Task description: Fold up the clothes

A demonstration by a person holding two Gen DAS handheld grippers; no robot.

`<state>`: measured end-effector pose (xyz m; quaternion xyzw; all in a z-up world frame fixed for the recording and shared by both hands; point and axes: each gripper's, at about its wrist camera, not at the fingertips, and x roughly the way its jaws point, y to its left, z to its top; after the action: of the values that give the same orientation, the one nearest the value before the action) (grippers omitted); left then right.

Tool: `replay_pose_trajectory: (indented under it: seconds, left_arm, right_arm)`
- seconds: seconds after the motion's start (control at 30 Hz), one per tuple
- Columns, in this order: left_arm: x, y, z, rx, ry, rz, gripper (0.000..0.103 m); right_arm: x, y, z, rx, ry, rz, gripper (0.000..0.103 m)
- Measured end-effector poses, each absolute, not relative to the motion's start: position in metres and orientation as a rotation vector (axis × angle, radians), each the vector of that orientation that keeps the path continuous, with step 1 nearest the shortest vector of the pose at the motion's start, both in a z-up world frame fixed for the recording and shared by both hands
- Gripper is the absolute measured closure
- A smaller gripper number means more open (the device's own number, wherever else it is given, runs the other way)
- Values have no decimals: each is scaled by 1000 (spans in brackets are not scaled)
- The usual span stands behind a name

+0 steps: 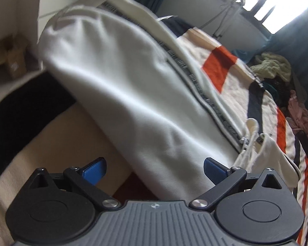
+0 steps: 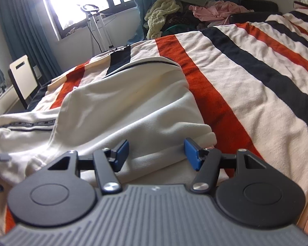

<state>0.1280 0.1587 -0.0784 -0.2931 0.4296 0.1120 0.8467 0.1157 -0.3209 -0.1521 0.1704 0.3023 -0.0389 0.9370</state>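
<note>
A cream zip-up jacket (image 1: 133, 94) lies spread on the striped blanket (image 2: 246, 86) that covers the bed, and everything here is placed from that jacket. A grey zipper tape (image 1: 195, 82) runs down its front to a metal pull near the collar end, where a white drawstring (image 1: 252, 123) lies loose. In the right wrist view a sleeve or side panel (image 2: 123, 102) is folded across the body of the jacket, its edge lying on an orange stripe of the blanket.

The left gripper (image 1: 155, 169) hangs over the near end of the jacket with its blue pads (image 1: 96, 169) spread wide, the cloth passing between them; whether the pads touch the fabric is hard to judge from this angle. The right gripper (image 2: 156, 153) sits low over the folded panel, jaws also wide apart, with nothing clamped.

Beyond the jacket, at the far side of the blanket, is a heap of other clothes (image 2: 174, 14), a pale yellow knit and something pink among them. Behind that, teal curtains (image 2: 20, 30) frame a bright window (image 2: 82, 0). Left of the jacket in the left wrist view stands white furniture (image 1: 20, 10).
</note>
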Motion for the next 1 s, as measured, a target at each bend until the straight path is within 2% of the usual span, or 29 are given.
replay_pose_trajectory:
  seconds: [0.17, 0.23, 0.33, 0.4, 0.5, 0.57, 0.63, 0.7, 0.8, 0.87, 1.0]
  left_arm:
    - [132, 191, -94, -769, 946, 304, 3]
    - [133, 204, -95, -825, 900, 339, 5]
    - [133, 223, -92, -864, 754, 405, 13]
    - [136, 237, -90, -874, 664, 428, 13]
    - [145, 259, -92, -870, 607, 449, 18]
    - [147, 274, -98, -908, 593, 470, 27]
    - [146, 290, -103, -963, 576, 463, 30]
    - [144, 298, -103, -993, 548, 446, 37]
    - [144, 298, -98, -942, 513, 423, 58]
    - [146, 294, -93, -866, 492, 411, 81]
    - [154, 258, -72, -659, 443, 429, 89]
  right_arm:
    - [116, -323, -154, 375, 625, -79, 42]
    - [116, -322, -154, 372, 627, -81, 41]
    - [116, -320, -154, 362, 632, -84, 41]
    - [116, -320, -154, 361, 635, -84, 40]
    - [115, -319, -154, 361, 639, -84, 40]
    - [115, -319, -154, 362, 640, -84, 40]
    - [114, -320, -155, 364, 640, -82, 40]
    - [113, -320, -154, 363, 638, -82, 40]
    - [112, -310, -150, 303, 615, -90, 39]
    - [111, -301, -148, 239, 596, -89, 39]
    - [119, -294, -153, 180, 621, -87, 39]
